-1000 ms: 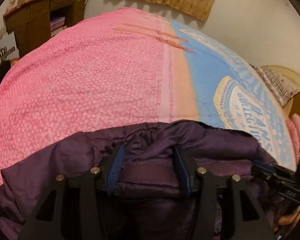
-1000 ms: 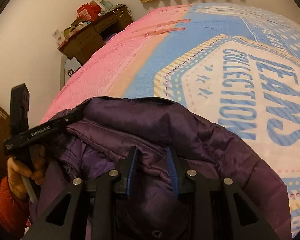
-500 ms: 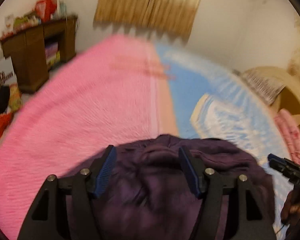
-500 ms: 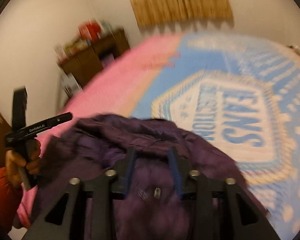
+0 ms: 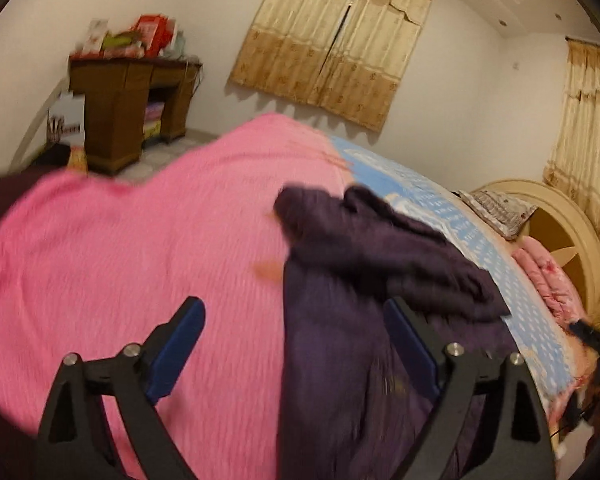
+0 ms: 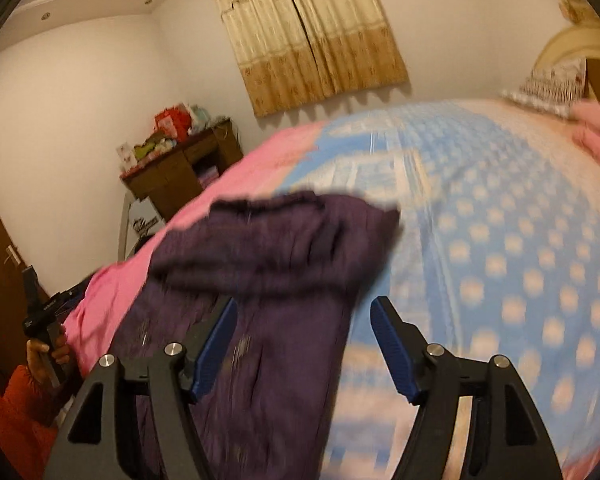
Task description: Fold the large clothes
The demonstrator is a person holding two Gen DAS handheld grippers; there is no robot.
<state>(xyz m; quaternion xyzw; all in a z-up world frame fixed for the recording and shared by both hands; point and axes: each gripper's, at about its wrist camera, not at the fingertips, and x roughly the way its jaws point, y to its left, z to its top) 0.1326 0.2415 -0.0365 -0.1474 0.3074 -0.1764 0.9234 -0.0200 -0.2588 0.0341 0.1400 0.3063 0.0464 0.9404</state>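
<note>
Lying across the bed [image 5: 140,248], where the pink cover meets the blue one, the purple jacket [image 5: 360,280] is seen with its far part turned back over itself. A fold seems to be just laid down. The left hand-held gripper [image 5: 296,344] is released, its jaws opening above cover and jacket edge; the right hand-held gripper [image 6: 304,344] is opening too, with nothing pressed. For the next fold, a fresh edge must probably be grasped.
</note>
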